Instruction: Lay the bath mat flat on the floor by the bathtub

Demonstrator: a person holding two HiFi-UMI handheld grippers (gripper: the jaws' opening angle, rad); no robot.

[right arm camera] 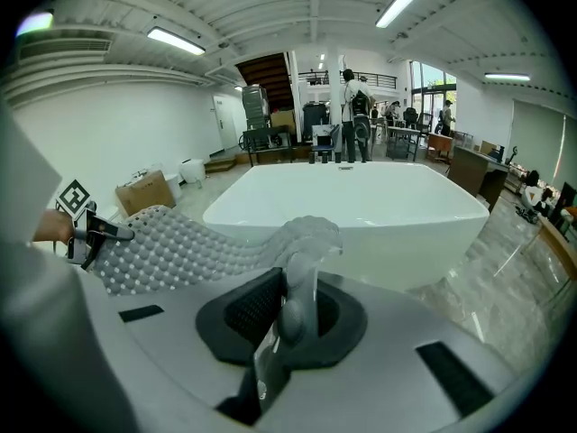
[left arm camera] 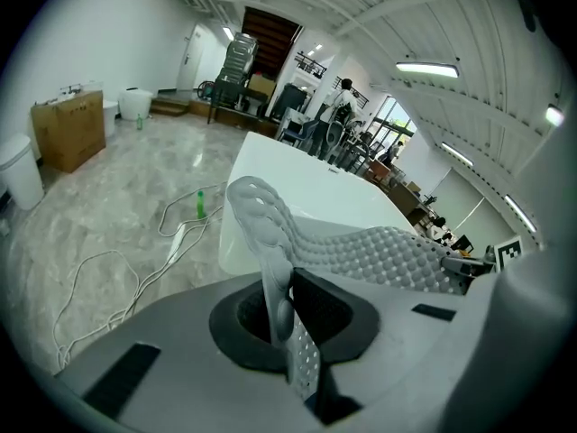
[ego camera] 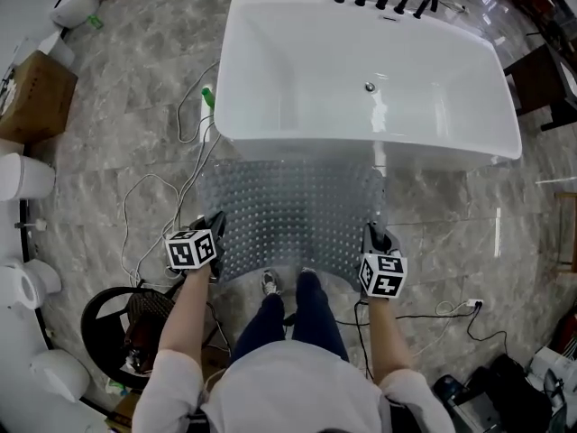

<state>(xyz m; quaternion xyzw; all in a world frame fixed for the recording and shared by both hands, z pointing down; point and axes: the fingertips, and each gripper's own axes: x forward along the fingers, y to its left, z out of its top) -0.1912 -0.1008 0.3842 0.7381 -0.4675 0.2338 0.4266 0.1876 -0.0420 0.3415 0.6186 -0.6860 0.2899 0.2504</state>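
Note:
A clear, bumpy bath mat hangs stretched between my two grippers in front of the white bathtub, its far edge lying at the tub's base. My left gripper is shut on the mat's near left corner. My right gripper is shut on the near right corner. Between the two grippers the mat sags slightly. In the right gripper view the mat runs off to the left towards the other gripper.
White and black cables trail over the marble floor left of the mat, with a green bottle by the tub's corner. A cardboard box and white bins stand at the left. My feet are at the mat's near edge.

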